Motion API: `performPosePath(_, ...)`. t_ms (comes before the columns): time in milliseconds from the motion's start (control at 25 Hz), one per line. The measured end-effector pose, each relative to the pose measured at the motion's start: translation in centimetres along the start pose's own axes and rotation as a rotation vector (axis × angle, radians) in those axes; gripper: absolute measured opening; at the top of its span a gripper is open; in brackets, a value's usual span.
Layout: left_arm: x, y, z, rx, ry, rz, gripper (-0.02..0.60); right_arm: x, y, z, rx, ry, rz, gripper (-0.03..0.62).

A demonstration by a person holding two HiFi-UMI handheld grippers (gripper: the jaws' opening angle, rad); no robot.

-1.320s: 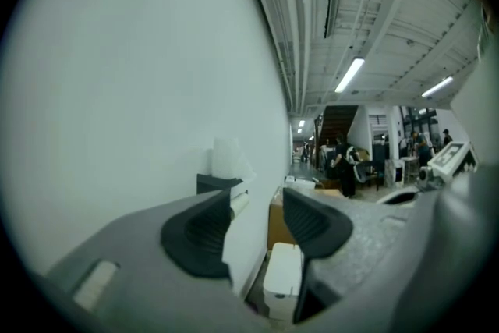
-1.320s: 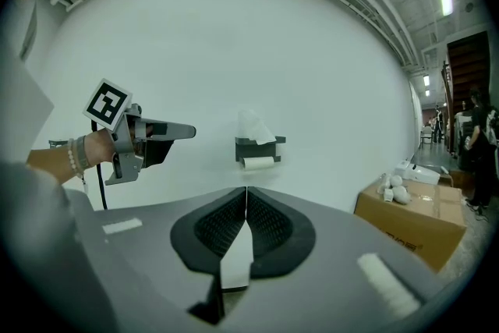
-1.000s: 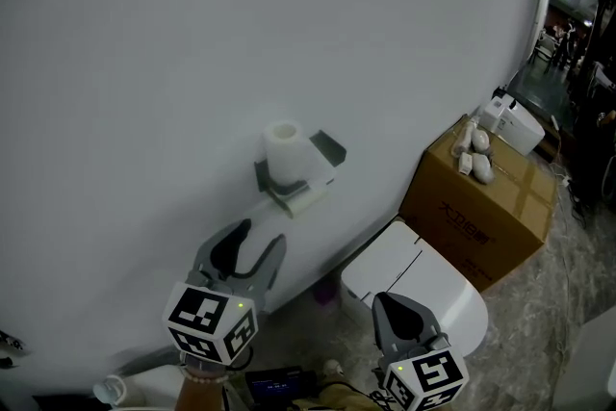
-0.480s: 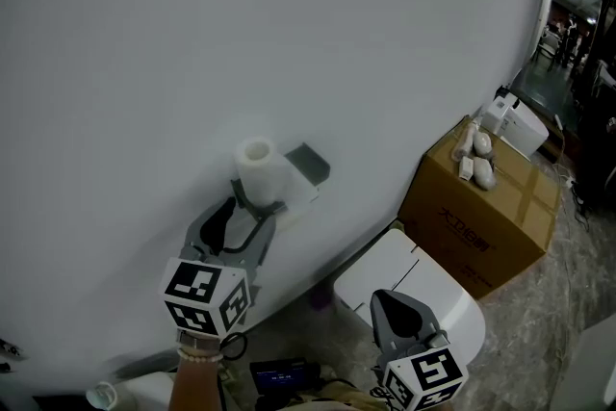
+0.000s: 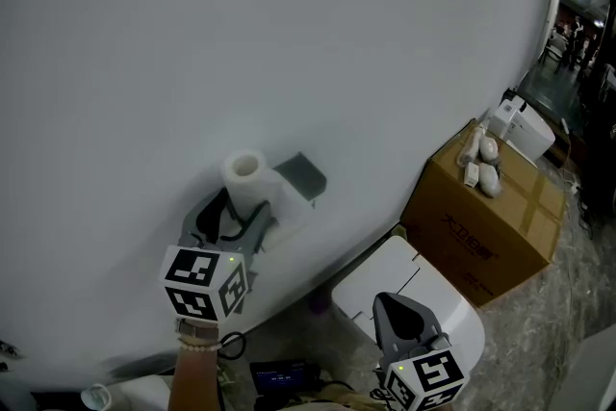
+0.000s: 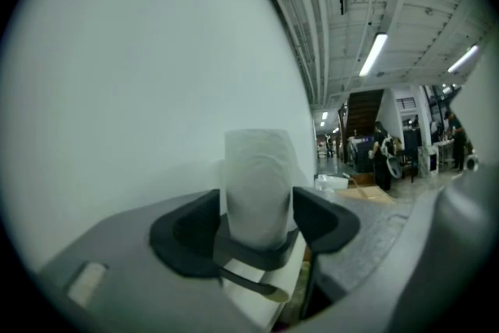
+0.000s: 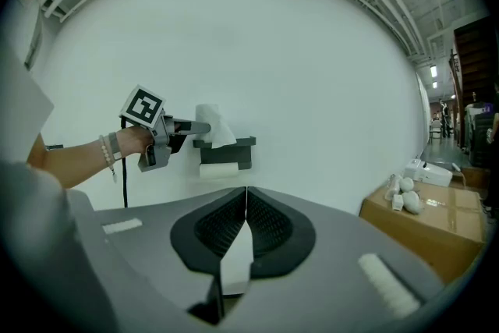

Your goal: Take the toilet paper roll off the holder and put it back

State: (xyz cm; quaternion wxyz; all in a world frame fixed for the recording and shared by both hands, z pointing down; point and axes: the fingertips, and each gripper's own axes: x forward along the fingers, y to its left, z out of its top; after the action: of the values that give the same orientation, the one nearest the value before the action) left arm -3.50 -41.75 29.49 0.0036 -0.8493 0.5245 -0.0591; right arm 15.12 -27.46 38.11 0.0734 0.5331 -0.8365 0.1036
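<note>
Toilet paper roll point(image 5: 245, 176) bracketed by the left gripper point(image 5: 236, 212) at the holder point(image 5: 300, 174).
The roll is stood upright on the wall-mounted holder, flanked by the left gripper's fingers, which have just been spread wider and are not clamped on it. The right gripper point(image 7: 245, 199) is held well apart from the roll, with its fingers pressed together on nothing.

Left gripper point(image 5: 244, 207) at the wall holder point(image 5: 301, 174), jaws just opened wide, toilet paper roll point(image 5: 245, 172) upright between them. Right gripper point(image 5: 385, 305) near right, jaws together, over white toilet point(image 5: 428, 272). Cardboard box point(image 5: 484, 228) far right.
</note>
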Motion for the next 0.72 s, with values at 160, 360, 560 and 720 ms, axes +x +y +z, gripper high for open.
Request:
performPosePath(160, 0.9, -0.3, -0.3, 0.021, 0.006, -0.007, 0.281, 0.5, -0.7, -0.2, 0.005, 0.01, 0.001, 0.006)
performPosePath(360, 1.2, -0.3, -0.1, 0.038, 0.004, -0.012, 0.245, 1.0, -0.7, -0.1, 0.0, 0.02, 0.013, 0.006)
performPosePath(560, 0.5, -0.8, 0.3, 0.052, -0.01, -0.017, 0.242, 1.6, -0.4, 0.0, -0.006, 0.019, 0.035, 0.006)
performPosePath(720, -1.1, -1.0, 1.3, 0.066, -0.032, -0.001, 0.242, 1.9, 0.5, 0.0, -0.01, 0.024, 0.063, 0.006)
